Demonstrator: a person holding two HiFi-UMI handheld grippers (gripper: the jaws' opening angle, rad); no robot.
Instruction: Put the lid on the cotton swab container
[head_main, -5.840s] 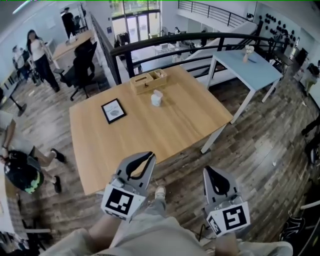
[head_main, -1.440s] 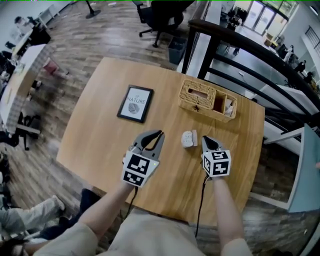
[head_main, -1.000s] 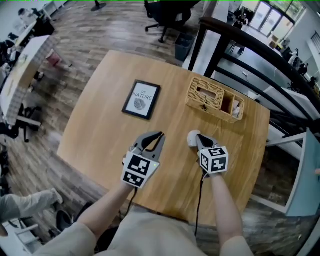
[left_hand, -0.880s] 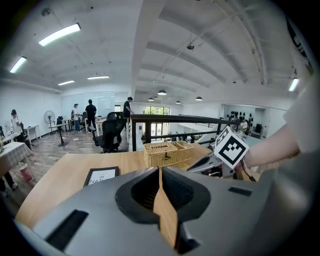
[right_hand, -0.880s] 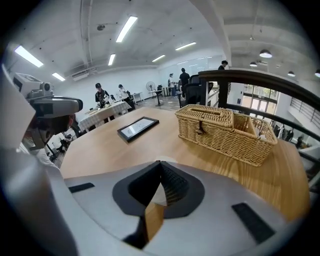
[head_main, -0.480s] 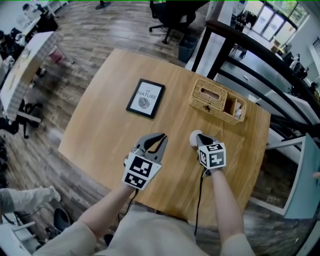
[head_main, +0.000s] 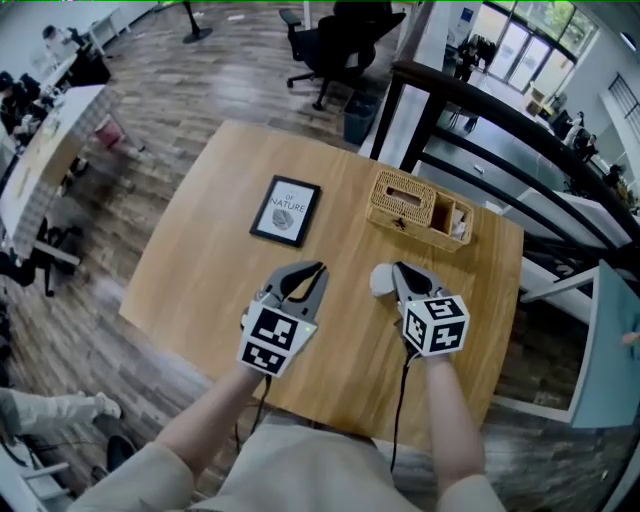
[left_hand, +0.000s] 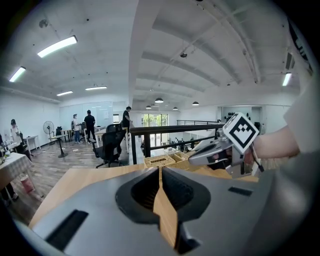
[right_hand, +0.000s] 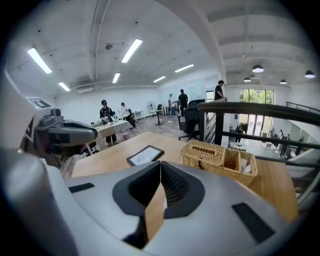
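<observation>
A small white cotton swab container (head_main: 380, 281) stands on the wooden table (head_main: 210, 250); I cannot tell whether its lid is on. My right gripper (head_main: 399, 269) is shut and empty, its tip just right of the container and close to it. My left gripper (head_main: 321, 267) hovers a short way left of the container, also shut with nothing in it. In the left gripper view the jaws (left_hand: 160, 169) meet over bare table and the right gripper (left_hand: 220, 150) shows at the right. In the right gripper view the jaws (right_hand: 160, 163) are together and hide the container.
A wicker basket (head_main: 418, 209) with two compartments sits at the table's far side, beyond the container. A black-framed picture (head_main: 285, 211) lies flat at the far left. A black railing (head_main: 520, 120) runs behind the table. People stand at desks far off.
The person has walked up to the table and brought both grippers over it. In the last second the right gripper came up beside the white container; the left gripper has hardly moved.
</observation>
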